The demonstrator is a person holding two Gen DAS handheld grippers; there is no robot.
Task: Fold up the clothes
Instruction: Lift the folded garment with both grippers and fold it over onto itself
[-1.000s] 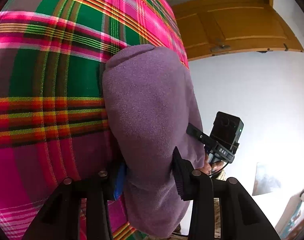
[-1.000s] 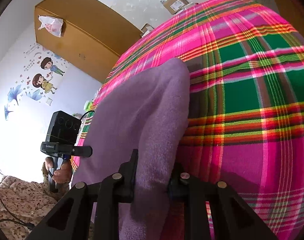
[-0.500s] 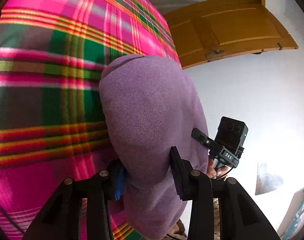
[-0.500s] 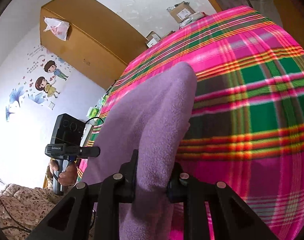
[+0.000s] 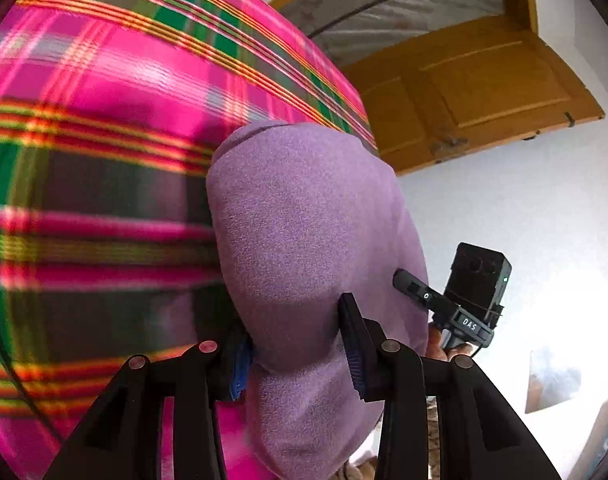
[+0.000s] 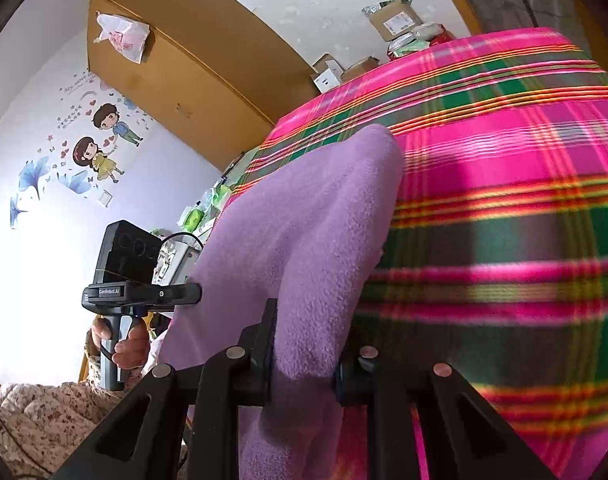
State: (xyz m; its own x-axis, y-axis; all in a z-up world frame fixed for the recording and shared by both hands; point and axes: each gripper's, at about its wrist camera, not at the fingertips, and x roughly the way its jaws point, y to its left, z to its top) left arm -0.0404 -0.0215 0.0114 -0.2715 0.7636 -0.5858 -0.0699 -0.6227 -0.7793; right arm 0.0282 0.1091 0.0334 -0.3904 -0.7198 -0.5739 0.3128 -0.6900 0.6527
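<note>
A purple fleece garment (image 5: 311, 232) hangs stretched between both grippers above a pink, green and red plaid bedcover (image 5: 104, 128). My left gripper (image 5: 296, 344) is shut on one edge of the fleece. My right gripper (image 6: 304, 356) is shut on the other edge, and the fleece (image 6: 304, 232) rises as a fold in front of it. The cloth's far end touches or hovers just over the plaid cover (image 6: 503, 208); I cannot tell which. Each wrist view shows the other hand-held gripper (image 5: 467, 300) (image 6: 132, 280) beyond the fleece.
A wooden door (image 5: 483, 92) stands past the bed on the left view's right side. A wooden wardrobe (image 6: 176, 80) and cardboard boxes (image 6: 391, 20) stand at the bed's far end. A wall with cartoon stickers (image 6: 100, 140) is to the left.
Both grippers have moved the fleece forward over the plaid cover, so its fold now lies farther across the bed. The grip on the cloth is unchanged.
</note>
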